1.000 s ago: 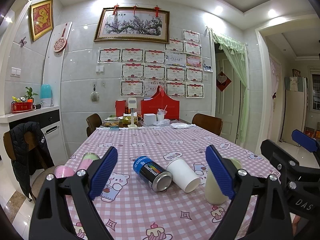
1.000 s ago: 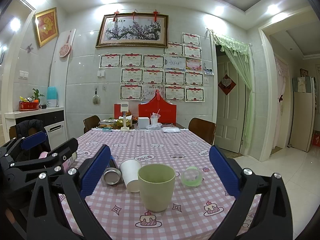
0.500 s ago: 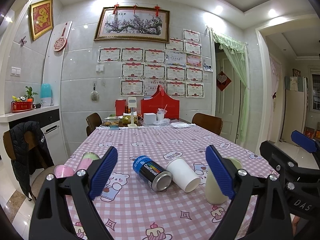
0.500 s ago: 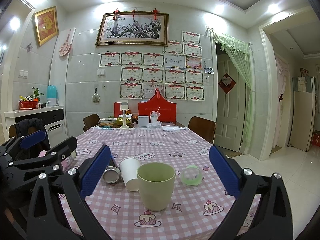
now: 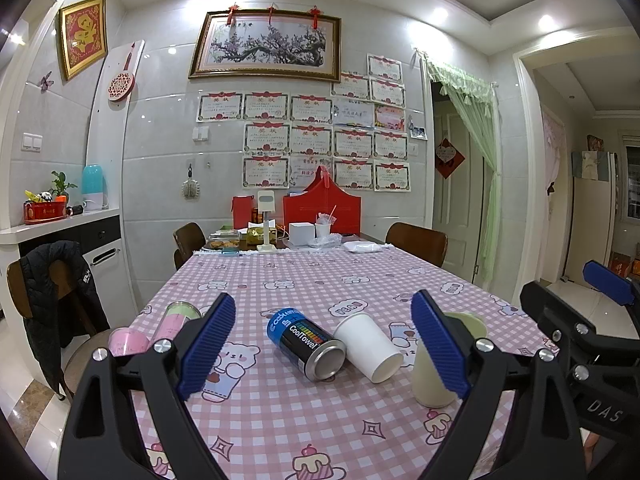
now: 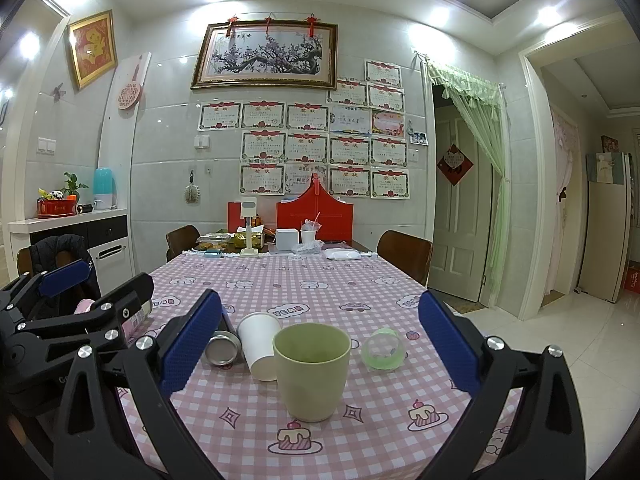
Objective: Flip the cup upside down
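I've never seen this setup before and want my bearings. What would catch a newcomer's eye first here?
Probably the pale green cup, upright and centred between the open right gripper, on the pink checked tablecloth. Just to its left lie a white paper cup and a CoolTowel can, both on their sides. The open left gripper faces those two.

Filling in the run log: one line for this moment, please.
green cup upright on table, ungrasped | right gripper jaws open, framing it | left gripper jaws open, empty | flip not begun
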